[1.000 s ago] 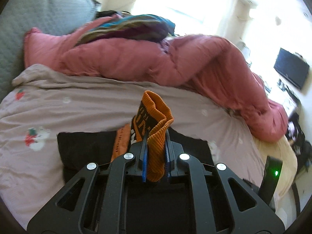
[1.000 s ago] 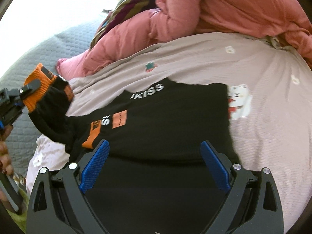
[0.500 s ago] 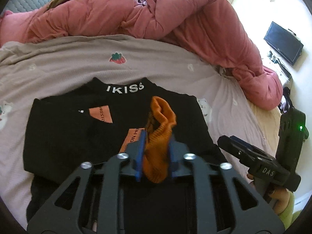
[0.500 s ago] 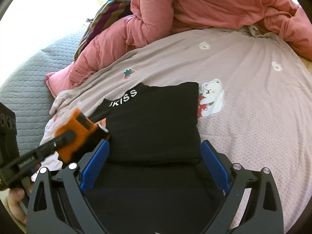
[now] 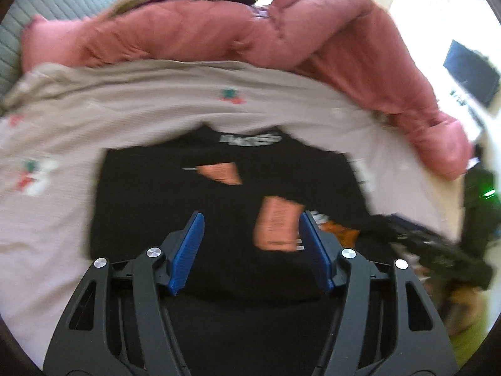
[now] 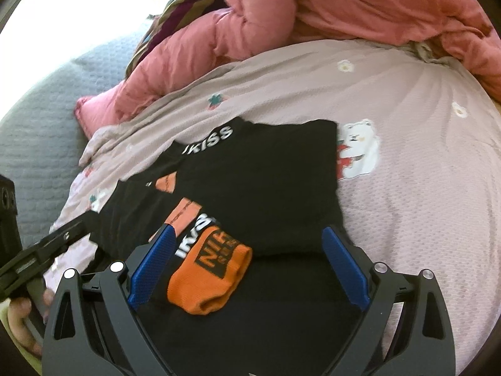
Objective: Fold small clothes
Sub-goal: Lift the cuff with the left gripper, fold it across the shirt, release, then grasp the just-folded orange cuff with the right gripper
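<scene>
A black sweater lies folded flat on the bed sheet, occupying the centre of both wrist views; its collar, lettered in white, points toward the upper part of the frame, and its long axis runs from there down to the lower centre. One sleeve is folded across the body, its orange cuff resting at lower centre of the right wrist view, mouth facing the lower edge. The left gripper hovers over the sweater's lower half with its jaws spread wide and holding nothing; the left wrist view is motion-blurred. The right gripper likewise has jaws wide apart and empty, bracketing the cuff without touching it. A pink duvet lies heaped across the top of the frame, with a striped cloth on it at upper left.
</scene>
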A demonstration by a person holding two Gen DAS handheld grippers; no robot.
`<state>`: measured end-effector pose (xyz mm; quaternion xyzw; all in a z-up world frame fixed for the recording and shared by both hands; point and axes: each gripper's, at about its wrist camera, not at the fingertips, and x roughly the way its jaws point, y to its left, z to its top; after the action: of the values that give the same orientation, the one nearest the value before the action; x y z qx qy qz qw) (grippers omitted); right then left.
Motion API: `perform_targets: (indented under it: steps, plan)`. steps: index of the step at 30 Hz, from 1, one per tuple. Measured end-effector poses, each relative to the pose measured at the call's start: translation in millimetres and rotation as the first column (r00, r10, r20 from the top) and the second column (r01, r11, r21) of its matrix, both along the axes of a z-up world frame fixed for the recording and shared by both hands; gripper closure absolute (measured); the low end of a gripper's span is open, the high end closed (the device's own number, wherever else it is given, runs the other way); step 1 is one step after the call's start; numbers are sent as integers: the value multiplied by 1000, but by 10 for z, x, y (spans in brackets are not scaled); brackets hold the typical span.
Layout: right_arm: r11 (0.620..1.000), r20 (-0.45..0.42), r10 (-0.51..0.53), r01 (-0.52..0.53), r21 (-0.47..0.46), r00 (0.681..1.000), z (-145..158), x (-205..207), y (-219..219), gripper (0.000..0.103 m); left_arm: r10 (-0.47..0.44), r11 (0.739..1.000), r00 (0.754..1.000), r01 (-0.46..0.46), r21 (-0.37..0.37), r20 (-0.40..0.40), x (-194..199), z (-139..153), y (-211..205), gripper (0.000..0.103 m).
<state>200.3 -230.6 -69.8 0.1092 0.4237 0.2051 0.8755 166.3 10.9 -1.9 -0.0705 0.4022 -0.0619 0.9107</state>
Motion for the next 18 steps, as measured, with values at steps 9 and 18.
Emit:
perform_targets:
  steps: [9, 18]
  plan:
    - [995, -71, 76, -81, -66, 995, -189, -62, 272, 26, 83, 988, 997, -83, 133, 11, -293, -178, 349, 48]
    - [996, -122, 79, -84, -34, 989, -381, -12, 359, 61, 84, 993, 995, -80, 92, -46, -395, -432, 454, 48]
